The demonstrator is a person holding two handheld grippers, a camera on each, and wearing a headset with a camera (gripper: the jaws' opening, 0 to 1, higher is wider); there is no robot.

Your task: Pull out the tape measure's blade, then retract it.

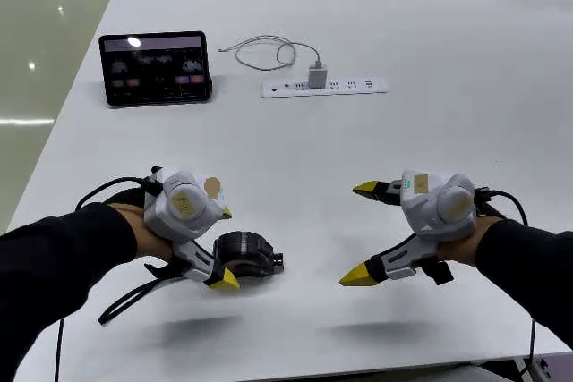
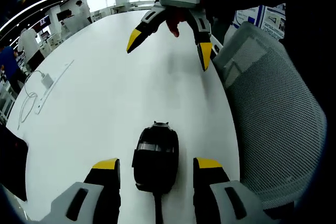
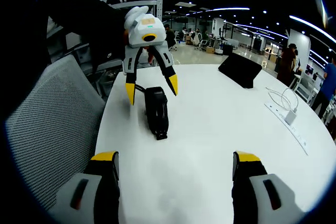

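The tape measure (image 1: 249, 254) lies on the white table (image 1: 403, 140), near the left side and close to the near edge. The left gripper (image 1: 224, 248) straddles it with its jaws apart. In the left gripper view a thin strip of bare table shows on each side of the black case, between it and the yellow fingertips (image 2: 106, 163). The right gripper (image 1: 361, 232) hovers to the right with its jaws spread wide and nothing in them, its tips pointing left toward the tape measure. Bare table lies between the two grippers. Beyond them a broad stretch of bare table runs to the far side, where a tablet (image 1: 155, 67) stands at far left. A power strip (image 1: 324, 87) with a plugged-in charger (image 1: 317, 74) and a looped cable (image 1: 264, 49) lies to the right of the tablet. A mesh chair (image 2: 273, 108) stands just off the near edge.
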